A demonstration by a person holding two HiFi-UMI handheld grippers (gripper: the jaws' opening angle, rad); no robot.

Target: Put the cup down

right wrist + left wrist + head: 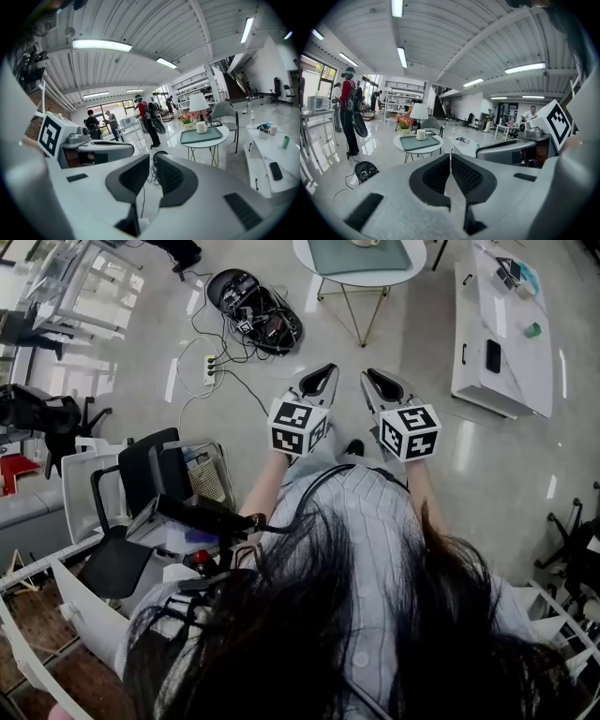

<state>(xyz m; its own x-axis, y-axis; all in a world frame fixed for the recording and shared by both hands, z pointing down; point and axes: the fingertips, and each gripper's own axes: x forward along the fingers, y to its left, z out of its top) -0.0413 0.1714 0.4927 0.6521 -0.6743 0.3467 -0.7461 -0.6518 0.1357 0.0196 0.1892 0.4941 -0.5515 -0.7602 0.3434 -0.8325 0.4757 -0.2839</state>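
Observation:
A white cup [421,135] stands upright on a green tray [419,142] on a round white table [436,148], well ahead of both grippers. The right gripper view has the same cup [201,127] on the tray [205,135]. From the head view only the cup's lower edge [366,242] shows, at the top of the picture above the tray [361,257]. My left gripper [323,372] and right gripper [371,375] are held side by side over the floor in front of the person's body. Both are shut, left gripper [450,157] and right gripper [153,162], with nothing between the jaws.
A black bag with tangled cables [251,302] and a power strip [212,366] lie on the floor between me and the round table [361,279]. A long white low table [502,334] stands to the right. A black chair [141,474] and boxes crowd the left. People [349,112] stand beyond.

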